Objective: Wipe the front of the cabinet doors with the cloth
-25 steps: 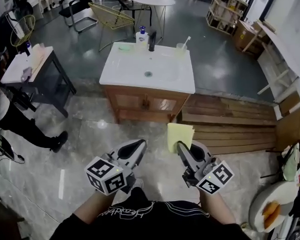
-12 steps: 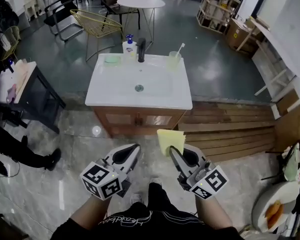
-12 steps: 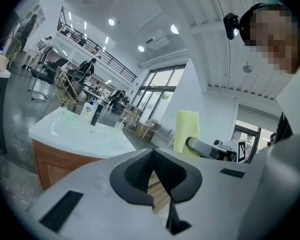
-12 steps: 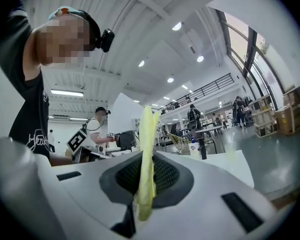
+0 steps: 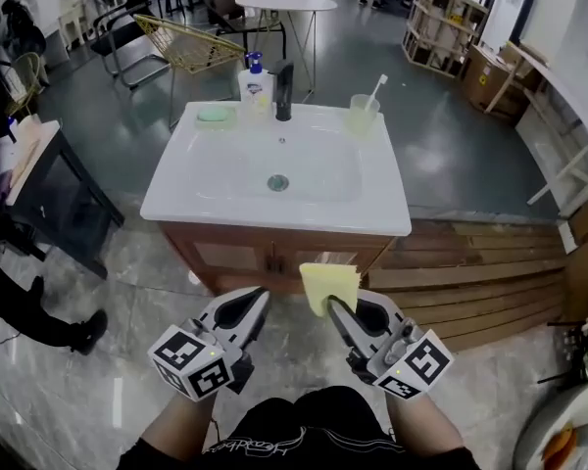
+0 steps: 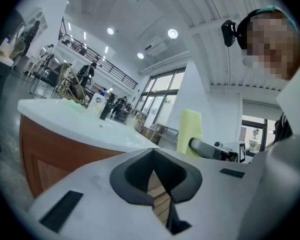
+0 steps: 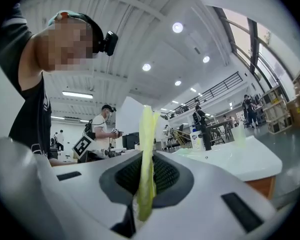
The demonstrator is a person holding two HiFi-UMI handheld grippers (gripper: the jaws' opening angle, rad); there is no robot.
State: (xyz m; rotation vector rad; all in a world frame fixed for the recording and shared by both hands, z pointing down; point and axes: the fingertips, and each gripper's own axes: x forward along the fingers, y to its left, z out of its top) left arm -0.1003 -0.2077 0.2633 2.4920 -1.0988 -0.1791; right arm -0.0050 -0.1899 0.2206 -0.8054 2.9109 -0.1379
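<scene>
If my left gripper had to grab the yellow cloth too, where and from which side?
Probably the free upper part of the cloth, which stands upright above the right gripper shut on its lower edge. Come in from the left, where the left gripper, shut and empty, sits beside it, opening across the thin sheet.

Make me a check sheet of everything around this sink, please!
Surface: wooden cabinet doors under the white sink top; cloth not yet on them.
Job's things: yellow cloth, held upright before the doors.
Clutter: soap bottle, faucet, cup and green dish along the sink's back edge.
Tongs: right tongs shut on the cloth; left tongs shut, empty.
Cables: nothing seen.
Surroundings: chairs and round table behind; wooden planks right; dark side table left.
</scene>
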